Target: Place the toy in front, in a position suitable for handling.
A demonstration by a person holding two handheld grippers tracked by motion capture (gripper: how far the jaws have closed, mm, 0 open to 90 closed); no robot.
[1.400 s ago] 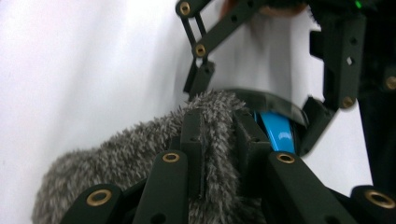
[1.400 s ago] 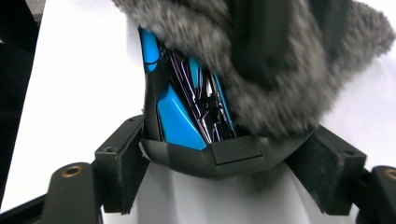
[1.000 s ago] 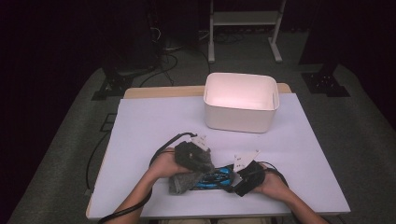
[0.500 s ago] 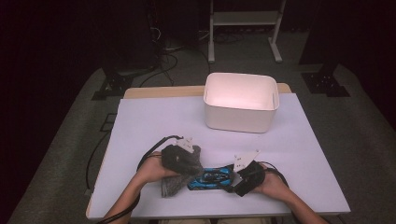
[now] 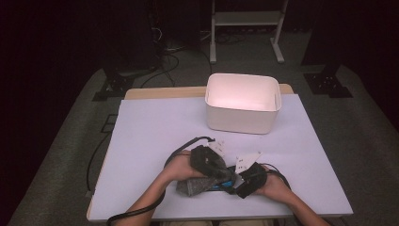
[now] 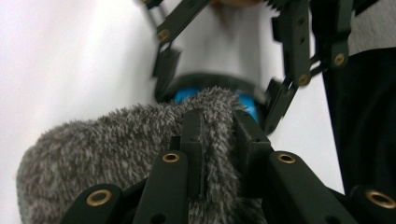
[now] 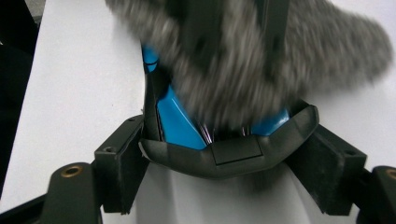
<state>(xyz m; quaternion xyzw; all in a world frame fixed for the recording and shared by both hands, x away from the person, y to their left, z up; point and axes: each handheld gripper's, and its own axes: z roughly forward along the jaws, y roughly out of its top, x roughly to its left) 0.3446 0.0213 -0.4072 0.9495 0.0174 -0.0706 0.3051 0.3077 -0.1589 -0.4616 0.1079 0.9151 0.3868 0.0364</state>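
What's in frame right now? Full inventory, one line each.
fuzzy cloth: 1, grey, near table edge, pinched in the left gripper.
blue-and-black object: 1, black frame with blue inside, clamped across its width by the right gripper, cloth over its far end; exact kind unclear.
bin: 1, white, open top, far side of table, nothing visible inside.
table: 1, white top with wooden far edge.
metal stand: 1, light grey, on the floor behind the table.
floor cables: several, black, behind the table.
left gripper: 1, black, shut on the cloth.
right gripper: 1, black, jaws wide around the object.
hands: 2, at the bottom of the high view.
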